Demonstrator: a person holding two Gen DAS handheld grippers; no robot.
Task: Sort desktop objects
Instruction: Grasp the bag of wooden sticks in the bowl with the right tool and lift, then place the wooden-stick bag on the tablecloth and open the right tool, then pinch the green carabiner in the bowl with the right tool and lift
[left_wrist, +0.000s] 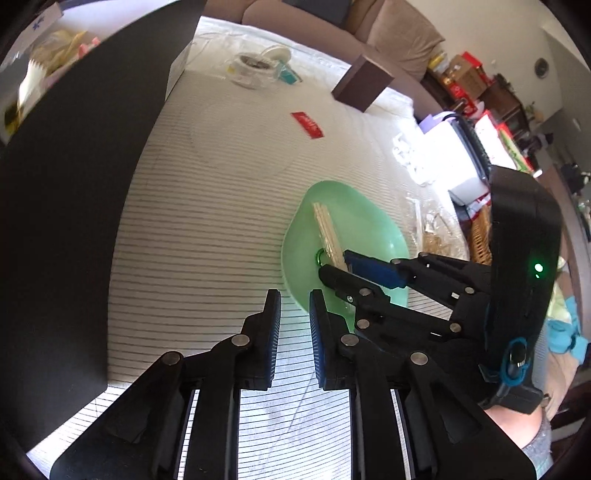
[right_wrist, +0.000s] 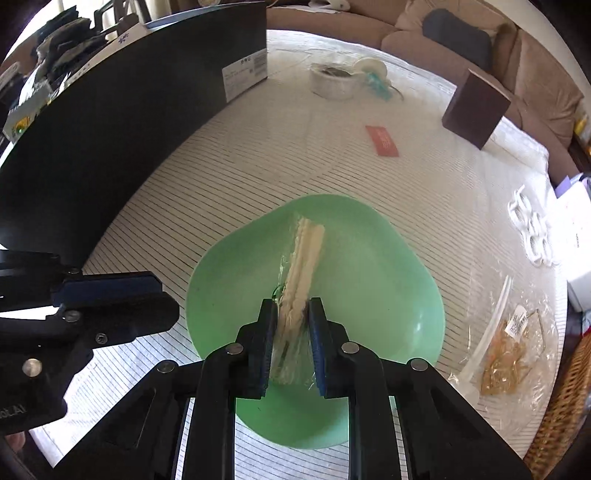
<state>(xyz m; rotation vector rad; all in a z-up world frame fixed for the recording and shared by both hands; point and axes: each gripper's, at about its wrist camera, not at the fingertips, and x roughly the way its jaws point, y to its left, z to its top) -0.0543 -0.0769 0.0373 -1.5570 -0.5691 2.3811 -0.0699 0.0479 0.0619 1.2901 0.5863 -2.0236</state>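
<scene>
Right gripper (right_wrist: 291, 332): jaws clamped on the near end of the wrapped bundle of wooden sticks (right_wrist: 303, 254)
Left gripper (left_wrist: 293, 325): jaws nearly together with a narrow gap, nothing between them, hanging over the striped bench (left_wrist: 207, 229) just beside the near rim of the green dish (left_wrist: 376, 229)
Task item: the bundle lies along the middle of the green dish, far end resting on the dish floor
Risk, slip: the clear wrapper looks slick; a grip on film alone could let the sticks slide out when lifted
Risk, tipping: the grip sits at one end, so the far end may droop and drag the light dish
Risk, collision: both grippers crowd the same rim
Right wrist view only: pad contact on the wrapper
Left wrist view only: a small green ring (left_wrist: 319, 256) in the dish beside the bundle; the empty left jaws
</scene>
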